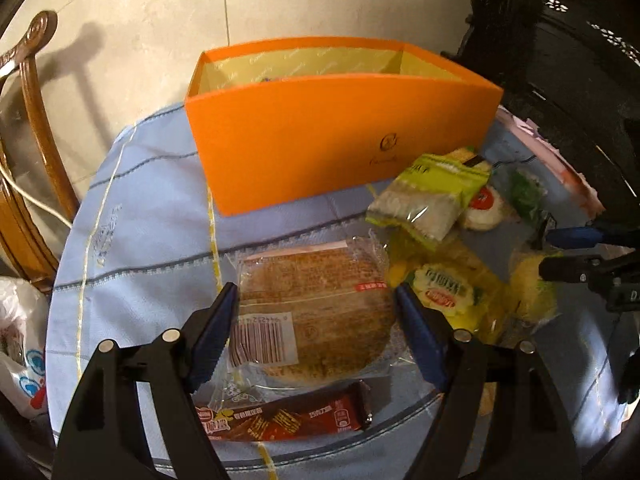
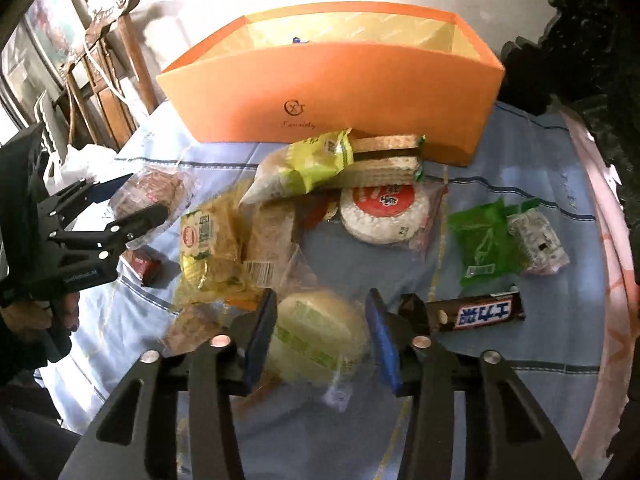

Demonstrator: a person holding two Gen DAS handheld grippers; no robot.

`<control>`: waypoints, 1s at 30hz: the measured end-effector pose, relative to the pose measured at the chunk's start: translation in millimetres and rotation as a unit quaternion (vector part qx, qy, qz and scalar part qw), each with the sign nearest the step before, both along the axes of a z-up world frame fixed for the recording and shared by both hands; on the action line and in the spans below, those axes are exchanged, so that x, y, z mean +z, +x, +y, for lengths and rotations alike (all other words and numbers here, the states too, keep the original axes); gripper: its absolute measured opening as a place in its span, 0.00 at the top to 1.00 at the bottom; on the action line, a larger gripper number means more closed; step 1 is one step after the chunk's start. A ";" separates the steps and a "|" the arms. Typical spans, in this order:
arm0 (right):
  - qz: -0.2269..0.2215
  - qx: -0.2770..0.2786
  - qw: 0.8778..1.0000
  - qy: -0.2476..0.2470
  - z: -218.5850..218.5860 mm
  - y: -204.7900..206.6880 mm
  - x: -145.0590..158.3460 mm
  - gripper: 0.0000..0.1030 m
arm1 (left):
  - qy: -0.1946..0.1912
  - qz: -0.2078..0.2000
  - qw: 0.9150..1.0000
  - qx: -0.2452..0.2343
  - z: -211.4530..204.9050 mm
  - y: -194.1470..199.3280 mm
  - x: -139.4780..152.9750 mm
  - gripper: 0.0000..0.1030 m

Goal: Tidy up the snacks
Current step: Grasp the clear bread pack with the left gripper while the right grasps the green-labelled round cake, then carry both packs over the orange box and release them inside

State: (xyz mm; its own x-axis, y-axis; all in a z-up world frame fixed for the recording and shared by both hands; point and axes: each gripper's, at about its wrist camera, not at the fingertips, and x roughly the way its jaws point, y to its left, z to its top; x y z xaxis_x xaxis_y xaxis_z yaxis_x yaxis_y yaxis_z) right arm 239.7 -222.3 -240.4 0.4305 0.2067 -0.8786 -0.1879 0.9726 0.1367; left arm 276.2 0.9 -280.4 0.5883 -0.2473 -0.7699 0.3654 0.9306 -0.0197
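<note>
An open orange box (image 1: pixel 320 128) (image 2: pixel 340 88) stands at the back of the round table. My left gripper (image 1: pixel 316 292) is open, its fingers on either side of a wrapped round brown cake (image 1: pixel 320 312) lying on the cloth; this cake shows in the right wrist view (image 2: pixel 156 192) too, with the left gripper (image 2: pixel 132 196) around it. My right gripper (image 2: pixel 320 300) is open around a pale green-wrapped round cake (image 2: pixel 316 328), not clearly pinching it. The right gripper also shows at the right edge of the left wrist view (image 1: pixel 548 252).
Loose snacks lie on the blue cloth (image 2: pixel 500 160): a red wafer bar (image 1: pixel 280 420), a green and white pack (image 2: pixel 304 164), a wafer block (image 2: pixel 384 160), a round rice cake (image 2: pixel 384 208), a green sachet (image 2: pixel 484 240), a dark chocolate bar (image 2: pixel 480 312). A wooden chair (image 1: pixel 32 152) stands left.
</note>
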 end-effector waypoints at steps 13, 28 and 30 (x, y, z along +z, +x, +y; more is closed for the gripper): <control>0.009 0.034 0.996 -0.077 28.8 -3.3 -22.0 0.52 | -0.011 0.010 1.000 0.011 6.6 -4.6 5.6 0.26; -0.085 -0.014 0.996 0.003 -9.5 -23.3 88.9 0.54 | -0.037 -0.069 0.997 -0.006 11.4 -30.5 87.5 0.26; -0.102 -0.013 0.995 0.005 -7.8 -22.1 104.5 0.54 | -0.040 -0.078 0.996 -0.008 6.8 -29.7 103.8 0.26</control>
State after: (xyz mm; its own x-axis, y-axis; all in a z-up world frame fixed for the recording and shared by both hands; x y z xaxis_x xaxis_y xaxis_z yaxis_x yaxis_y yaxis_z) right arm 217.6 -230.1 -135.8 0.6054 0.2019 -0.7699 -0.1874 0.9763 0.1086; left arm 246.6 7.7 -176.7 0.6955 -0.3141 -0.6463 0.3844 0.9225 -0.0347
